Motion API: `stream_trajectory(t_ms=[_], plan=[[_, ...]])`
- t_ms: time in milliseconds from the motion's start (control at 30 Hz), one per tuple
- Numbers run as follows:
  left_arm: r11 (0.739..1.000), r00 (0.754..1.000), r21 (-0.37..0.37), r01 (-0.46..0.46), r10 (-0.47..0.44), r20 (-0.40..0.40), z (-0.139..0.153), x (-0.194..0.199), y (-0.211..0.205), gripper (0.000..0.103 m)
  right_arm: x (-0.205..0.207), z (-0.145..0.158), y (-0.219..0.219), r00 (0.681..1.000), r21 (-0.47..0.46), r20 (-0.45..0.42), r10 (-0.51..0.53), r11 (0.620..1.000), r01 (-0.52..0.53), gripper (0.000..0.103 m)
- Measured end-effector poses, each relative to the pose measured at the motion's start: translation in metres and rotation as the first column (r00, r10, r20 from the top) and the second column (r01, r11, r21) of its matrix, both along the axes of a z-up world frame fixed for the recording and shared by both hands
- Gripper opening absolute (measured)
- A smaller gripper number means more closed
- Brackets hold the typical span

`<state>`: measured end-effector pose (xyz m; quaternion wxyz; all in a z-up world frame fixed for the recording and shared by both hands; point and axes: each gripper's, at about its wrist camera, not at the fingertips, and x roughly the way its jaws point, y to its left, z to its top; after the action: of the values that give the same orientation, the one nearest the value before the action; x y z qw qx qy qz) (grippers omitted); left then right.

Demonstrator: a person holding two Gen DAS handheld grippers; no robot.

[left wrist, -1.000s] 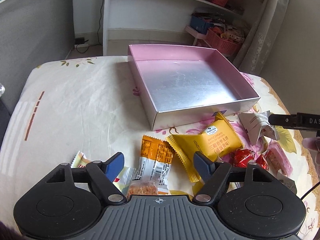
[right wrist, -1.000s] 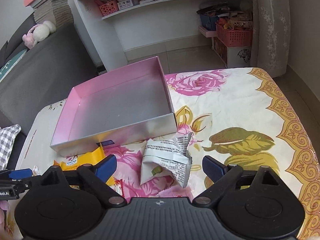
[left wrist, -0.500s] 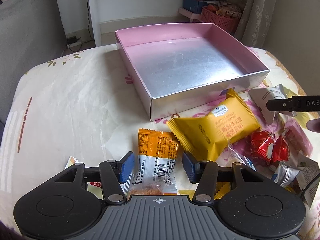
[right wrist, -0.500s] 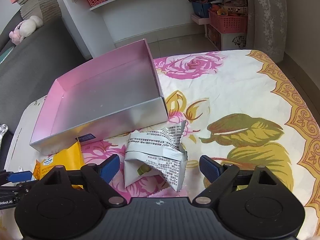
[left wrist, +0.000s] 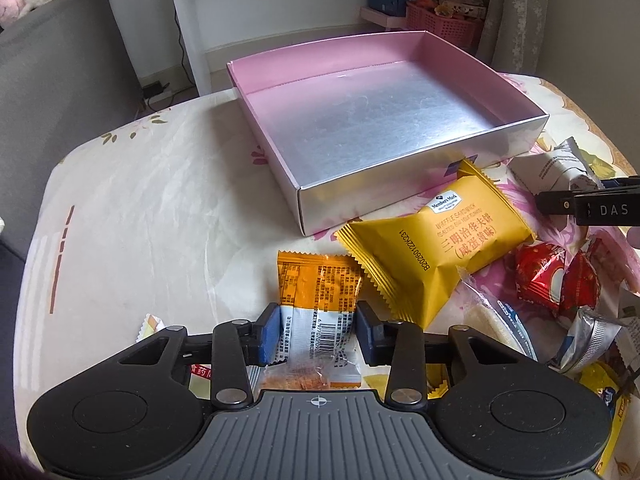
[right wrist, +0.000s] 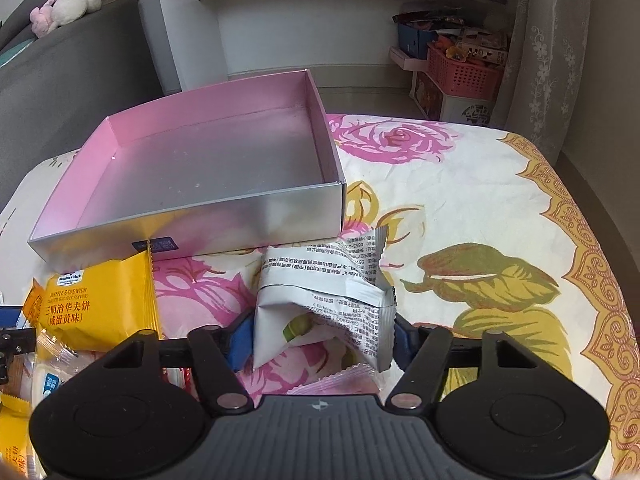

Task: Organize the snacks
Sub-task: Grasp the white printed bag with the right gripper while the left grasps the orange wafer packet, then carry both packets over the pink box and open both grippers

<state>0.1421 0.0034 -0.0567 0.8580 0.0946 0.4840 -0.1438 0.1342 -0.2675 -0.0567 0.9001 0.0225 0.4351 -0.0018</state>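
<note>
An orange and white snack packet (left wrist: pixel 316 288) lies on the floral tablecloth in the left wrist view. My left gripper (left wrist: pixel 318 332) is closing on it, its blue pads against both sides of the packet's white end. In the right wrist view a crumpled silver packet with black print (right wrist: pixel 320 292) lies just in front of the pink box (right wrist: pixel 240 224). My right gripper (right wrist: pixel 322 340) is closing too, with its pads at the packet's two sides. The pink box (left wrist: pixel 400 168), silver inside, holds nothing.
A yellow waffle sandwich packet (left wrist: pixel 440 244) leans against the box's near wall. Red candies (left wrist: pixel 552 280) and several more wrappers are heaped to the right of it. A grey sofa stands at the left, and white shelves with pink baskets stand behind the table.
Both grippers have come down and narrowed, the left around the orange packet, the right around the silver one. The box and the other snacks stay where they were.
</note>
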Motion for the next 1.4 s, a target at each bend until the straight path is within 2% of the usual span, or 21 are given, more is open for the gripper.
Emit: stream_trajectory(t_ms=[300,433,1100,1267,1400], plan=[[0.999,1.0,-0.032,-0.024,0.024,0.016,0.008,-0.002,0.006,0.036,0.001,0.004,-0.002,1.0,0.01,-0.015,-0.023,1.0,0.023,0.05],[0.998,0.999,-0.059,-0.028,0.03,0.027,0.016,-0.004,0.008,0.036,0.0,0.008,-0.005,0.999,0.043,-0.018,-0.034,0.998,0.035,0.049],[0.985,0.986,-0.131,-0.111,0.126,0.11,0.055,-0.012,0.028,0.036,-0.012,0.053,0.0,0.996,0.137,0.072,-0.044,0.99,0.034,0.049],[0.973,0.978,-0.182,-0.14,0.164,0.127,0.065,-0.009,0.024,0.036,-0.013,0.065,0.008,0.994,0.182,0.097,-0.043,0.983,0.024,0.049],[0.976,0.977,-0.176,-0.129,0.156,0.148,0.067,-0.002,0.009,0.036,-0.009,0.069,0.014,0.993,0.218,0.114,-0.037,0.976,0.011,0.049]])
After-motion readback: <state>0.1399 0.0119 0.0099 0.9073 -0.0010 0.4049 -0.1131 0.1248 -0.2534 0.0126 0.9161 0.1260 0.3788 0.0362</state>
